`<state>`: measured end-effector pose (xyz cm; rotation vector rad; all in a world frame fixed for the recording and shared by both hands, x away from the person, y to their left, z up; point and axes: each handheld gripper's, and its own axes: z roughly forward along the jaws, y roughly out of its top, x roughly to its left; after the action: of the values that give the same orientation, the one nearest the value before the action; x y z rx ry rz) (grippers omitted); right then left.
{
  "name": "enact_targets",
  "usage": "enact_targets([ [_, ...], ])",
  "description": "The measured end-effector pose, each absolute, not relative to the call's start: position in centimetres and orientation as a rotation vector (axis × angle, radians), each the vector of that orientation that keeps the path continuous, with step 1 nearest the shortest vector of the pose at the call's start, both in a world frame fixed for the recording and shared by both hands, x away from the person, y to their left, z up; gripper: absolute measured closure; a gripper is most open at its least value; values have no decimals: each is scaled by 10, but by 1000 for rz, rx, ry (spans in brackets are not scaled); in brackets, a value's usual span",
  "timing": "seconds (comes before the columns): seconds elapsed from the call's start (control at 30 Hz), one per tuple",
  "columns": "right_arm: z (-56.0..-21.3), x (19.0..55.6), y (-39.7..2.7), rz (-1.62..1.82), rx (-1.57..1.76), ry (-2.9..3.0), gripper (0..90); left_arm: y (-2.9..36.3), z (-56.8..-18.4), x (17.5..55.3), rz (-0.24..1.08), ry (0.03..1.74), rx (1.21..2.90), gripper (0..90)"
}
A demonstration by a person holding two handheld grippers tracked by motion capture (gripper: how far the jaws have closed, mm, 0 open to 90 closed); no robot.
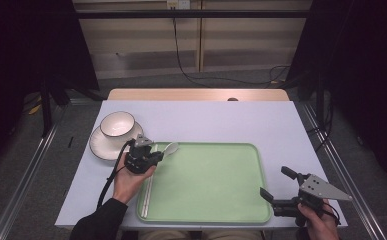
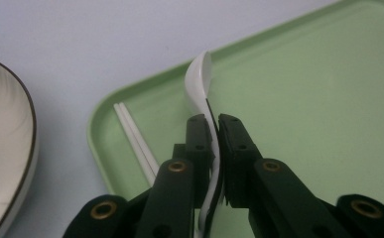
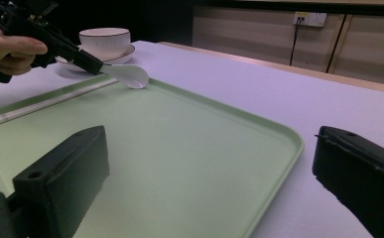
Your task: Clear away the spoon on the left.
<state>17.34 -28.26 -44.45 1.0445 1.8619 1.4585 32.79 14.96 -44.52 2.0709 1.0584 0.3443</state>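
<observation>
Looking across the pale counter (image 1: 216, 117), we see the green tray (image 1: 216, 200) filling the lower middle of the high view, with a bowl (image 1: 117, 123) on a saucer (image 1: 97, 146) at its upper left. Our left tool (image 1: 156, 156) is clamped on the handle of the white spoon (image 2: 200, 79), whose bowl hangs over the tray's upper-left corner, just beside the white chopsticks (image 2: 135, 136) lying along the tray's left rim. Our right tool (image 1: 276, 186) waits at the lower right, jaws apart, holding nothing. We should keep the spoon level, clear the rim, and avoid nudging the chopsticks.
</observation>
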Motion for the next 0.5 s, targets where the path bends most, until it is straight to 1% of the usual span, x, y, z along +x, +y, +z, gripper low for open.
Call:
enact_targets([
  [0.23, -445, 174, -283, 1454, 1041, 1876, 7, 150, -452, 326, 326, 1066, 2098, 828],
  [0.3, -445, 174, -283, 1456, 1037, 1879, 7, 149, -456, 326, 324, 1048, 2130, 823],
  [0.37, -445, 174, -283, 1456, 1032, 1888, 7, 147, -458, 325, 325, 1066, 2128, 820],
  [0.4, -445, 174, -282, 1461, 1038, 1888, 7, 147, -458, 325, 303, 1061, 2133, 820],
  [0.43, -445, 174, -282, 1460, 1028, 1892, 7, 147, -458, 324, 316, 1052, 2154, 820],
  [0.5, -445, 174, -282, 1461, 1022, 1891, 7, 145, -459, 324, 301, 1052, 2148, 826],
])
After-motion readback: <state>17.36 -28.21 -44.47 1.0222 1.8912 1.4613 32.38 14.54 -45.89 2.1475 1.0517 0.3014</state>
